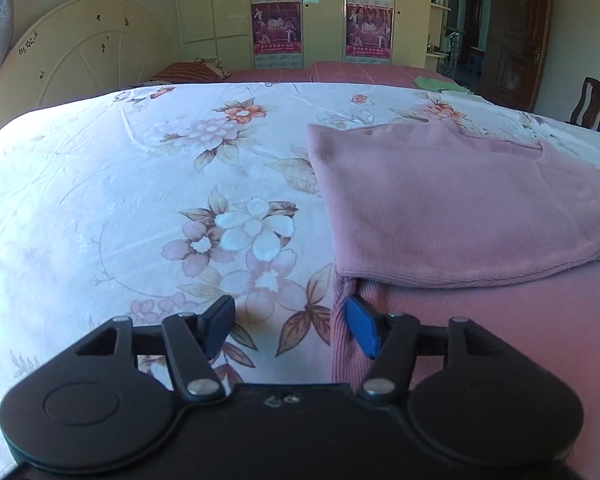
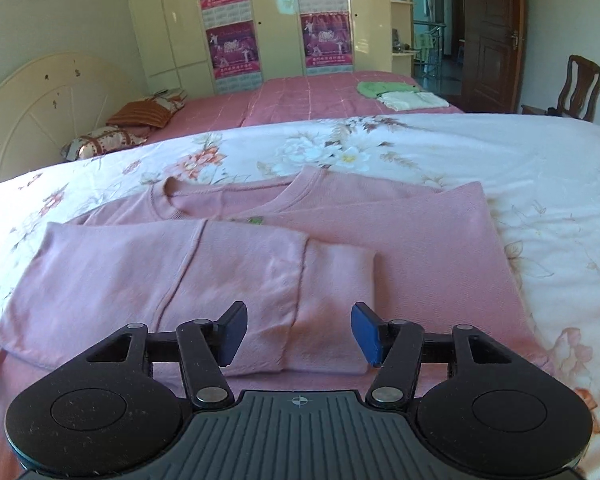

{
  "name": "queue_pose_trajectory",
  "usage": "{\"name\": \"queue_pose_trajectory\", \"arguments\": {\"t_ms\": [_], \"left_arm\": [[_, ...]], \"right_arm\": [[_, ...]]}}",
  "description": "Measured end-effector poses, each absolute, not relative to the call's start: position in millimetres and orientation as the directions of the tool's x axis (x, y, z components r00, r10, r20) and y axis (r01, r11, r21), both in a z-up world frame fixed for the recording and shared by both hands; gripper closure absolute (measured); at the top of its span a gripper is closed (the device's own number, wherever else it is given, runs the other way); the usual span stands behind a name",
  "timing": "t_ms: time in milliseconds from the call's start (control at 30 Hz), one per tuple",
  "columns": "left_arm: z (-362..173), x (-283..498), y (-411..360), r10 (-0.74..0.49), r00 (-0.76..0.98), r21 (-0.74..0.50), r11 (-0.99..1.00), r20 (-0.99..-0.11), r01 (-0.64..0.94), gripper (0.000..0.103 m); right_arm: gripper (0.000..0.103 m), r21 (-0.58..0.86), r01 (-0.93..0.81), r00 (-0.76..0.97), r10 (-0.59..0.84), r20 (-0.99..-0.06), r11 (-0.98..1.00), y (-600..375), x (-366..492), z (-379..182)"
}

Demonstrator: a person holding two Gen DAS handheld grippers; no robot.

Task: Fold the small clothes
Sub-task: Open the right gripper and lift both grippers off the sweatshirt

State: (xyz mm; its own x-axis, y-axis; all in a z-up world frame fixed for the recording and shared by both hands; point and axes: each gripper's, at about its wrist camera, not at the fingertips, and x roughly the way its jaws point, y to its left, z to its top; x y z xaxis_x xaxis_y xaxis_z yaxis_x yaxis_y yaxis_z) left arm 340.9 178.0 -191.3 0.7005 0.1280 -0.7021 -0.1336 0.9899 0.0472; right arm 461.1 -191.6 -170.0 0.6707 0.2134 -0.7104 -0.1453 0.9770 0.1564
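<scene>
Both tongs stood spread and empty over the pink top (image 2: 400,240) lying on the floral bedspread (image 1: 100,200), left gripper (image 1: 290,326) at its ribbed hem, right gripper (image 2: 299,334) astride the folded-in sleeve (image 2: 180,276); best pinch both hem corners evenly before lifting.

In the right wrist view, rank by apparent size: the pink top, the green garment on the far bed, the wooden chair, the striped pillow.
1. pink top, by far the largest, though it is nearest the camera.
2. wooden chair.
3-4. striped pillow and green garment look alike; not ranked.
All three are distant, so true sizes are unsure.
</scene>
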Motion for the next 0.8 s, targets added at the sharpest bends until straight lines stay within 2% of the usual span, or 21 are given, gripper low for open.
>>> {"name": "queue_pose_trajectory", "arguments": {"t_ms": [133, 167, 200, 233, 300, 333, 367, 400, 533, 633, 667, 800], "left_arm": [[-189.8, 346.0, 165.7, 0.096, 0.724, 0.031, 0.994, -0.683, -0.103, 0.045], [-191.9, 348.2, 164.1, 0.109, 0.723, 0.046, 0.993, -0.682, -0.107, 0.054], [-196.4, 351.9, 166.3, 0.119, 0.716, 0.041, 0.991, -0.688, -0.125, 0.068], [-197.3, 353.4, 171.0, 0.112, 0.723, 0.01, 0.989, -0.682, -0.144, 0.07], [-196.2, 355.3, 174.6, 0.103, 0.728, -0.02, 0.987, -0.677, -0.158, 0.081], [-196.3, 353.8, 174.5, 0.1, 0.733, -0.02, 0.988, -0.673, -0.153, 0.083], [-197.6, 351.2, 174.9, 0.102, 0.736, -0.018, 0.988, -0.669, -0.152, 0.083], [-199.5, 347.3, 176.9, 0.102, 0.742, -0.023, 0.987, -0.662, -0.157, 0.083], [-199.5, 343.0, 175.9, 0.104, 0.743, -0.028, 0.986, -0.661, -0.163, 0.083], [-188.4, 339.1, 169.1, 0.099, 0.734, -0.045, 0.984, -0.672, -0.174, 0.08], [-183.7, 335.2, 165.9, 0.105, 0.735, -0.043, 0.983, -0.67, -0.179, 0.076], [-155.9, 321.0, 152.0, 0.059, 0.767, -0.107, 0.98, -0.639, -0.165, 0.073]], "right_arm": [[0.046, 0.158, -0.147, 0.668, 0.216, -0.712, 0.976, -184.0, 457.9, -171.3], [0.046, 0.162, -0.145, 0.67, 0.218, -0.709, 0.976, -183.2, 458.1, -170.9], [0.046, 0.161, -0.146, 0.67, 0.217, -0.71, 0.976, -181.8, 458.8, -170.9], [0.046, 0.154, -0.148, 0.666, 0.214, -0.714, 0.977, -179.8, 460.1, -171.7], [0.046, 0.133, -0.146, 0.663, 0.197, -0.722, 0.98, -177.1, 463.5, -175.9], [0.046, 0.111, -0.144, 0.656, 0.179, -0.733, 0.983, -175.8, 465.7, -180.2], [0.054, 0.076, -0.135, 0.644, 0.146, -0.751, 0.988, -175.7, 468.4, -187.8], [0.058, 0.055, -0.133, 0.646, 0.129, -0.752, 0.99, -178.1, 469.1, -194.5], [0.058, 0.03, -0.137, 0.644, 0.111, -0.757, 0.99, -178.6, 470.0, -193.3], [0.058, 0.108, -0.12, 0.676, 0.161, -0.719, 0.987, -182.5, 459.9, -178.5], [0.058, 0.11, -0.117, 0.683, 0.16, -0.713, 0.987, -182.3, 457.9, -176.1], [0.058, 0.145, -0.101, 0.665, 0.175, -0.726, 0.984, -187.1, 460.3, -175.3]]}}
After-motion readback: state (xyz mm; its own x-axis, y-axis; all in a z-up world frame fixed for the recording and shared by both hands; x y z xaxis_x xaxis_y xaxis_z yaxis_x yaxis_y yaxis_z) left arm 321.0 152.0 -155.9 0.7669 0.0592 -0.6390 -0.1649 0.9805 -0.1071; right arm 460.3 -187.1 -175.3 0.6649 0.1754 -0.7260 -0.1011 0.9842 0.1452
